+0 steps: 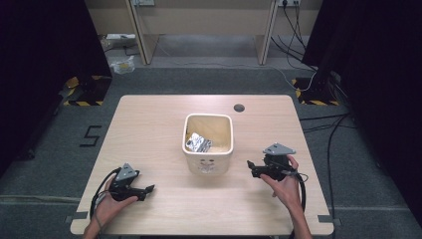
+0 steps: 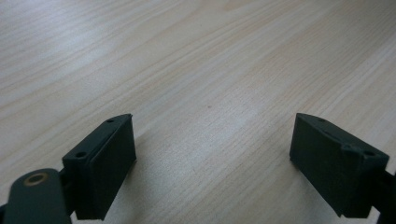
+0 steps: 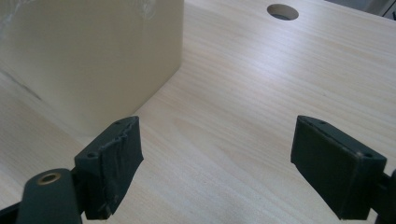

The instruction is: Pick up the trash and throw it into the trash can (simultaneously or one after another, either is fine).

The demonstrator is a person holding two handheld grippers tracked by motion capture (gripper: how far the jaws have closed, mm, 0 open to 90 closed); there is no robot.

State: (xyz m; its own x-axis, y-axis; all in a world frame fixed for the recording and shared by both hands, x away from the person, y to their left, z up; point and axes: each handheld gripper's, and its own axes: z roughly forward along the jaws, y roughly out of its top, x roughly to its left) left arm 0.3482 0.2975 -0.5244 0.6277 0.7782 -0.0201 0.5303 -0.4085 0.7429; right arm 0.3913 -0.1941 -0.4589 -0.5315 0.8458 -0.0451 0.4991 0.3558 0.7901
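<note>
A cream square bin stands at the middle of the wooden table, with crumpled silver foil inside it. The same bin rises close ahead at the left in the right gripper view. My left gripper rests low at the table's front left, held by a hand, open and empty; its jaws stand wide over bare wood, midpoint. My right gripper sits just right of the bin, pointing toward it, open with nothing between its jaws, midpoint.
A round cable hole lies in the table behind the bin; the right gripper view shows the hole too. Grey floor surrounds the table, with cables at the right and a desk frame at the back.
</note>
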